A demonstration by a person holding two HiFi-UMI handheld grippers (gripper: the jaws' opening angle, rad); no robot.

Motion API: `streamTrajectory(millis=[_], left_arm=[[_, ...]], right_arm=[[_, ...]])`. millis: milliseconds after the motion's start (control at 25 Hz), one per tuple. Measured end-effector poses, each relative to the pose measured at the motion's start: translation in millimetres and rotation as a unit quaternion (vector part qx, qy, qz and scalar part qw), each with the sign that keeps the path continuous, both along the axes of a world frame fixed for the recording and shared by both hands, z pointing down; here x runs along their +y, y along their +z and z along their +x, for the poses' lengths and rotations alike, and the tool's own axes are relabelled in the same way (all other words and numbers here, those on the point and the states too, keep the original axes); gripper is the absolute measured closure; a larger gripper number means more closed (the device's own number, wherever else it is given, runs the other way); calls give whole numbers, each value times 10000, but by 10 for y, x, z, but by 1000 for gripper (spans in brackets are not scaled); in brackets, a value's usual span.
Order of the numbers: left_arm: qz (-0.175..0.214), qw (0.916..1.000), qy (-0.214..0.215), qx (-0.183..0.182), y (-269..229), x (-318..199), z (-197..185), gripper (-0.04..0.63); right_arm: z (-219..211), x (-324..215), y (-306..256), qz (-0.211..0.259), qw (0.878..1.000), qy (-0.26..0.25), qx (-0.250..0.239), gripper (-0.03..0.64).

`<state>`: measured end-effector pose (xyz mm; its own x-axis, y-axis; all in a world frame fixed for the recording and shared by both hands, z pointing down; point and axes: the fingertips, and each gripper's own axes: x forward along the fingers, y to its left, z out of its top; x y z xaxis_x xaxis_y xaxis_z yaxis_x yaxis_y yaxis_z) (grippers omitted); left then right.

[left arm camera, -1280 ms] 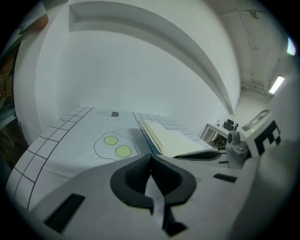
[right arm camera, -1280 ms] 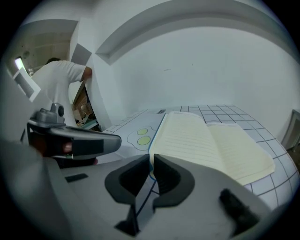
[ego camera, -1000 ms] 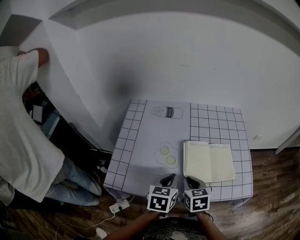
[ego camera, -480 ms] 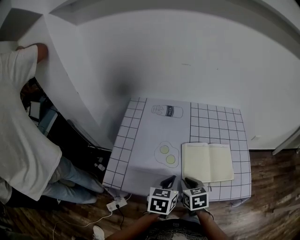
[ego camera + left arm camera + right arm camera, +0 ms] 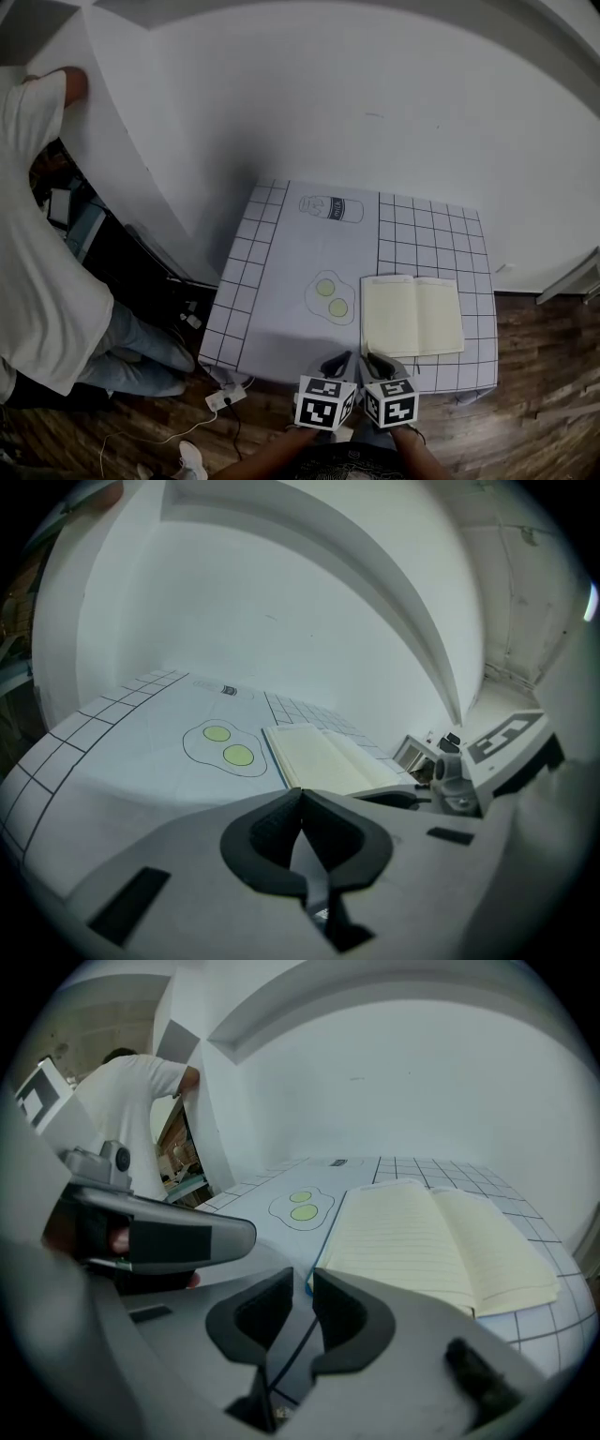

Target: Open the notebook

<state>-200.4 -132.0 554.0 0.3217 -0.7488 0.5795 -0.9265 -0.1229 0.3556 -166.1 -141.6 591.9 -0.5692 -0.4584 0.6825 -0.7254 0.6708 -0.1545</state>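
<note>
1. Your right gripper [image 5: 302,1283] hangs at the near edge of the table. Its jaws stand a narrow gap apart, have just been opening, and have nothing between the pads. Your left gripper [image 5: 300,794], close beside it on the left, has its jaws pressed together on nothing.
2. Ahead of both grippers the table [image 5: 281,244], under a gridded white cover, runs away toward the white wall.
3. On it the notebook [image 5: 412,316] lies flat and already open, cream lined pages up. It is just ahead of your right gripper and a little to that gripper's right. Its near left corner sits just beyond the jaw tips, apart from them.
4. The open spread's long axis runs left to right across your reach. The spine points away from you toward the wall, roughly in line with the way the right gripper points.
5. Your right gripper is the nearer of the two. The left one would have to cross in front of it to reach the pages.
6. Ahead of your left gripper lies the printed fried-egg outline [image 5: 331,298], just beside the notebook's left edge.
7. Judged from how the pages lie, the opening looks done. Any further page would be taken from the far right edge, by the right gripper.
</note>
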Motion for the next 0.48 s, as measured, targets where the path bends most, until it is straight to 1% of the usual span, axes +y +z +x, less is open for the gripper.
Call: streamTrajectory(millis=[200,320,480], left_arm=[[-10,10000,59,7,15,38,63,584],[5,10000,57,-2,9,54,97,584],[-20,10000,48,-10,-1,94,190,584]], right_arm=[[67,43,-98,33,9997,172,-198,554],[126,51,-157,78,9994,252,-241,575],[215,72,-217,110,9992,268,-277,587]])
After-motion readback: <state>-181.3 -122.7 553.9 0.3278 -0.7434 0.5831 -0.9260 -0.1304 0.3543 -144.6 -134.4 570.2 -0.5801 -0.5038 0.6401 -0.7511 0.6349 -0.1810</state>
